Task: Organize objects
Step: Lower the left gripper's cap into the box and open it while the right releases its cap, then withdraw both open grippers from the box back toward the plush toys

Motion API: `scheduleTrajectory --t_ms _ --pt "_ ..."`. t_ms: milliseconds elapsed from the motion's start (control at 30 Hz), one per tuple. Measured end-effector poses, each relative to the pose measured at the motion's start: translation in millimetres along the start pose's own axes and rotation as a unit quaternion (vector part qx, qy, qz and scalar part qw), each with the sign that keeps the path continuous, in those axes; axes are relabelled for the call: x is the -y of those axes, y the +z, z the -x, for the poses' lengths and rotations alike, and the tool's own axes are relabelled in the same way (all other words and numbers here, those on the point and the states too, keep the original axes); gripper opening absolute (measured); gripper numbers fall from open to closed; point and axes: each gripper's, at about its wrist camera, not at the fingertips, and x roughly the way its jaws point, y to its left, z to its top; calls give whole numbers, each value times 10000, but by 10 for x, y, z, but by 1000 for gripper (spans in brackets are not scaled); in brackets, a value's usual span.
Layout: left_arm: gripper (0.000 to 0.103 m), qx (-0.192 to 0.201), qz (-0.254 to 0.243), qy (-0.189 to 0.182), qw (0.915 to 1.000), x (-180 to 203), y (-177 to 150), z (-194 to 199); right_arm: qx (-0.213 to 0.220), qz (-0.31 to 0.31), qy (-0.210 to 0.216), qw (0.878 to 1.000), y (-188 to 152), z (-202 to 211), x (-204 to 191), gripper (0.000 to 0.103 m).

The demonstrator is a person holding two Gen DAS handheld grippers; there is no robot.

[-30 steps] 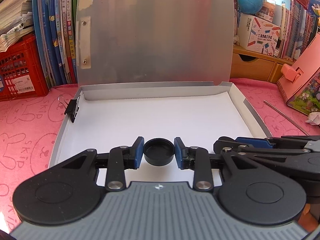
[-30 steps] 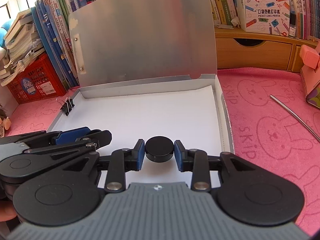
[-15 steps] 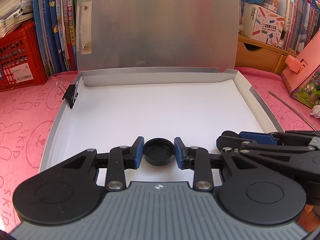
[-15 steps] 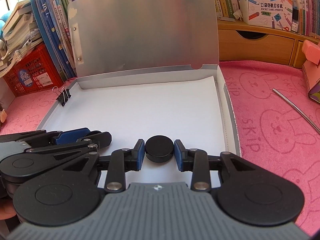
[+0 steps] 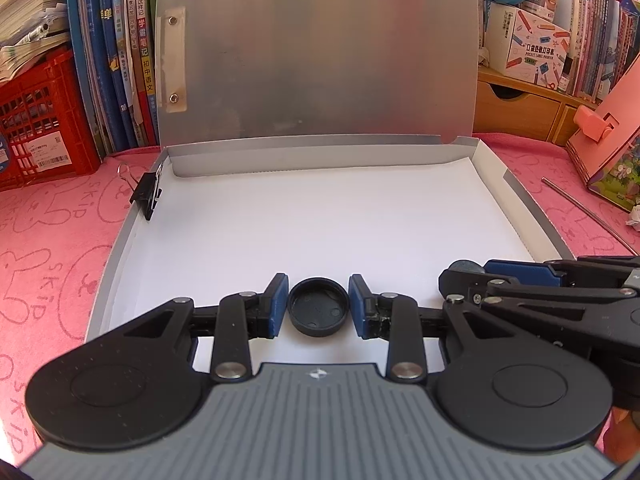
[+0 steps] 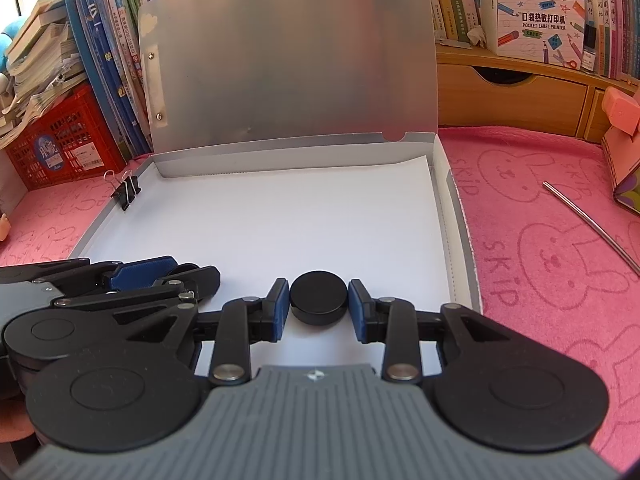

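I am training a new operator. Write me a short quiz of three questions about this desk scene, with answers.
1. True or false: the clip sits on the right wall of the box.
2. The cap in the left gripper faces: A. hollow side up; B. hollow side down.
3. Fill in: the metal rod lies on the pink ___.
Key: 1 false; 2 A; 3 cloth.
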Motion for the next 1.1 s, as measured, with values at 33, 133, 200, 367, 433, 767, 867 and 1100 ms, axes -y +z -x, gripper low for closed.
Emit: scheduleTrajectory --t_ms 33,133,200,367,433,767,867,1100 --pt "38 3 13 -7 10000 -4 -1 3 3 -15 2 10000 0 0 6 40" --pt "42 58 20 17 10000 -15 6 23 26 -36 -8 10000 -1 10 12 47" --pt "44 130 15 43 9999 -20 13 51 77 -40 -22 10000 2 31 15 52" --pt "60 256 117 67 9996 -55 46 136 240 -23 -71 9997 30 126 19 58" --pt "65 312 155 91 9994 -74 55 184 307 -4 -96 9995 40 176 19 60" --pt "80 659 95 82 9977 -112 58 532 502 97 -146 9986 29 453 12 71" --pt "80 734 89 40 9973 -112 37 658 586 115 -103 9982 7 567 12 74" --pt "81 978 -167 -58 9951 -85 -76 1090 769 177 150 9968 -85 903 16 79"
